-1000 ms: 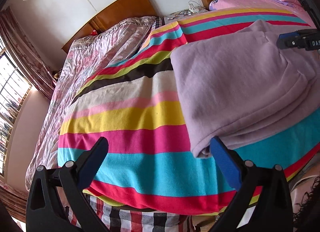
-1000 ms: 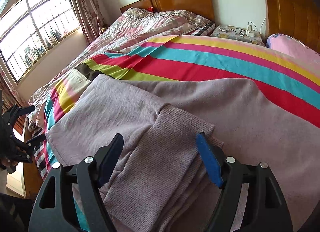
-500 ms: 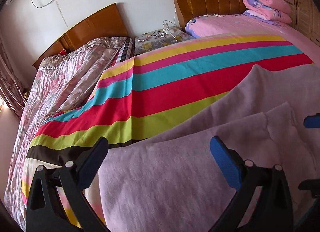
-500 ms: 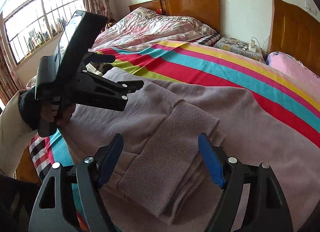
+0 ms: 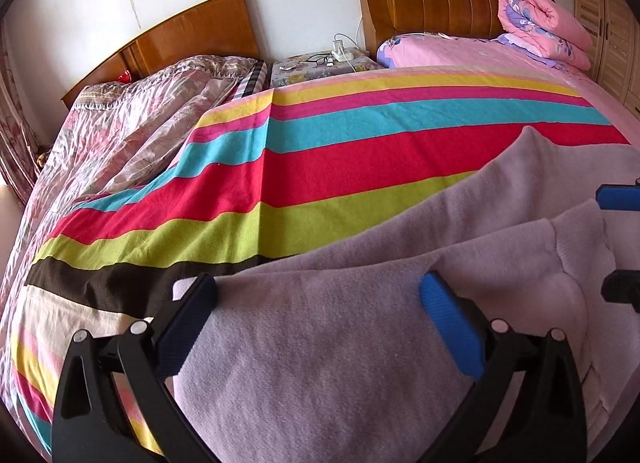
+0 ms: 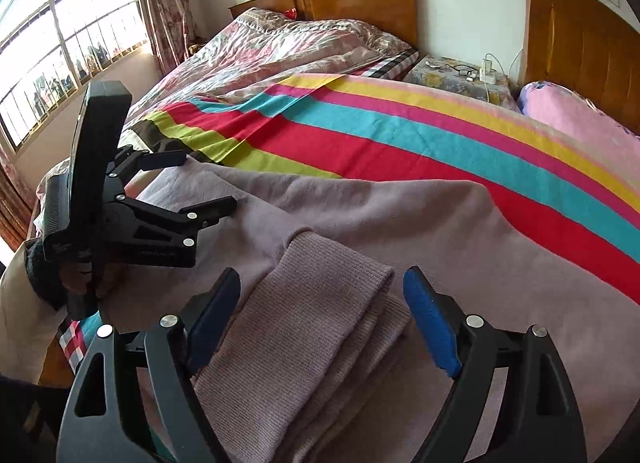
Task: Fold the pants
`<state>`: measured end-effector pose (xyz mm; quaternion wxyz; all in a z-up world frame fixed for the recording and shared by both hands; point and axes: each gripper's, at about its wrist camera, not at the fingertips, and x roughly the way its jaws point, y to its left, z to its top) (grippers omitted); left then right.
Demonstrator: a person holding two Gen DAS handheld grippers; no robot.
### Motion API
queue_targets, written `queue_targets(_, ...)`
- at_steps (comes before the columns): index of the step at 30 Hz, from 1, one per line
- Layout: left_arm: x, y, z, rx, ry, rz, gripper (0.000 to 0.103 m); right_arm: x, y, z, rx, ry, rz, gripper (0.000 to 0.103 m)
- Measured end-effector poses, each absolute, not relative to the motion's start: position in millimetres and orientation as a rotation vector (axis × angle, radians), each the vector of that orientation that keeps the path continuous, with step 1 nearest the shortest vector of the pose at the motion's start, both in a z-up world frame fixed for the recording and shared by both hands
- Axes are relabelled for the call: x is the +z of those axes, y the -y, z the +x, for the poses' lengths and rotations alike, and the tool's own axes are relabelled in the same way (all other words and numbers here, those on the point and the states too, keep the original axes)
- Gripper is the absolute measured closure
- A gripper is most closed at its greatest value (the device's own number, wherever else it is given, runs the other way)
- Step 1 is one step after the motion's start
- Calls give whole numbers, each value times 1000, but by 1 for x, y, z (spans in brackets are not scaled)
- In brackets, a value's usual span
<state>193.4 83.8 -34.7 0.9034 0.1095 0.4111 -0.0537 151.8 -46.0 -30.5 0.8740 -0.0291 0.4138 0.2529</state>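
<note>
Since a second ago the left gripper (image 5: 318, 303) has swung in from the bed's foot edge over the pants (image 5: 340, 351), where it now hangs with jaws spread wide, gripping nothing. Lilac and partly folded, the pants lie on the striped blanket (image 5: 320, 175) near the bed's foot edge, their ribbed cuff (image 6: 320, 303) lying between the fingers of the right gripper (image 6: 322, 303). Those jaws are opening, the pads clear of the cloth. A hand (image 6: 80, 275) holds the left gripper just beside.
</note>
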Motion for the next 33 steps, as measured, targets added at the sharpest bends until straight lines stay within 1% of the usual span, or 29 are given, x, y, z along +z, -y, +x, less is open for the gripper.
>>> queue_targets(3,-35,-84,194,-111,-849,226,1,-25,45,134,617,-872,3,20)
queue_targets(8,-35,-84,194,-112,-849,225,1,-61,31,113,610,-972,-92,19)
queue_targets(9,-35,-84,194,-111,-849,227,1,-60,34,108,611,-939,-90,21)
queue_targets(15,-34,-83,191,-106,-845,233,1,-52,51,94,492,-928,-86,21)
queue_targets(17,-33,-82,190,-103,-843,239,1,-60,51,88,472,-950,-111,21)
queue_targets(19,-33,-82,190,-103,-842,238,1,-68,59,82,467,-947,-100,18)
queue_targets(22,-30,-82,188,-90,-828,237,1,-62,74,75,409,-947,-78,18)
queue_targets(24,-18,-78,180,-38,-792,237,1,-54,88,69,380,-921,-50,18)
queue_targets(27,15,-50,150,-135,-692,215,1,-46,111,55,338,-885,-16,17)
queue_targets(29,29,-20,132,-198,-639,251,1,-50,127,50,295,-903,4,16)
queue_targets(31,31,9,118,-283,-614,285,1,-61,139,45,245,-935,4,16)
queue_targets(33,20,34,112,-339,-637,326,1,-64,147,33,225,-924,-19,16)
